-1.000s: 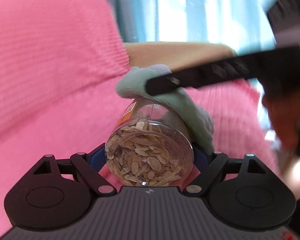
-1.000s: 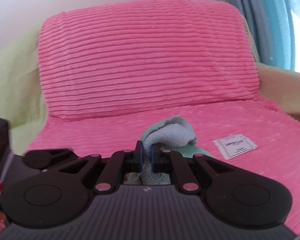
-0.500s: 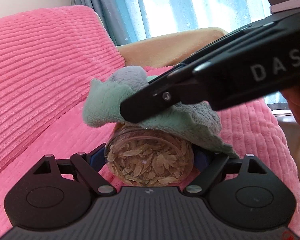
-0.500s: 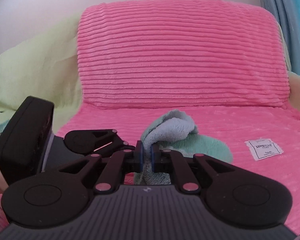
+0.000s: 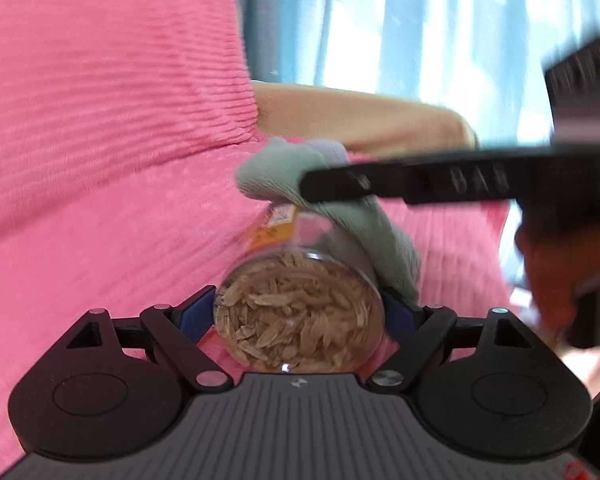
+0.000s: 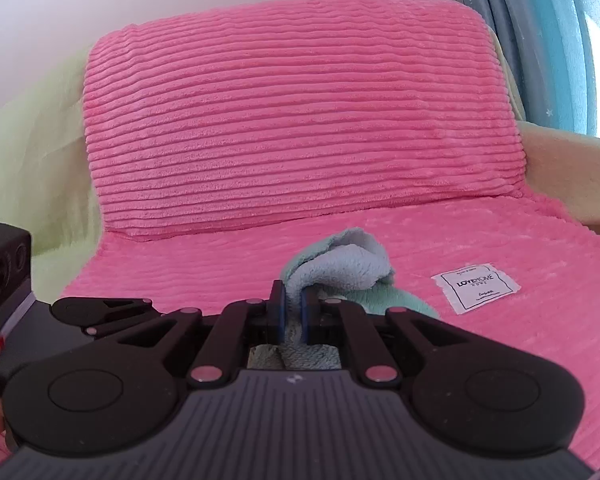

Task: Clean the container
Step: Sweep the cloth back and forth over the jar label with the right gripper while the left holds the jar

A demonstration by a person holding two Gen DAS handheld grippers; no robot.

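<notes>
Item 1: pink corduroy sofa (image 6: 292, 120), white label (image 6: 476, 287) toward its seat's right edge. Item 2: my left gripper (image 5: 300, 314), clamped on a clear jar (image 5: 300, 316) of pale flakes (motion-blurred) above the seat. Item 3: my right gripper (image 6: 291, 312), pinching a green cloth (image 6: 340, 266) (image 5: 328, 192) against the jar's side.

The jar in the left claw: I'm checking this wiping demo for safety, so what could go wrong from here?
1. The left claw pinches only the jar at its end; pressure from the cloth on its far side might lever it loose.
2. The right claw clamps a small fold of cloth, which may slip out mid-wipe.
3. If dropped, the jar would probably land on the pink cushion, though it may roll.
</notes>
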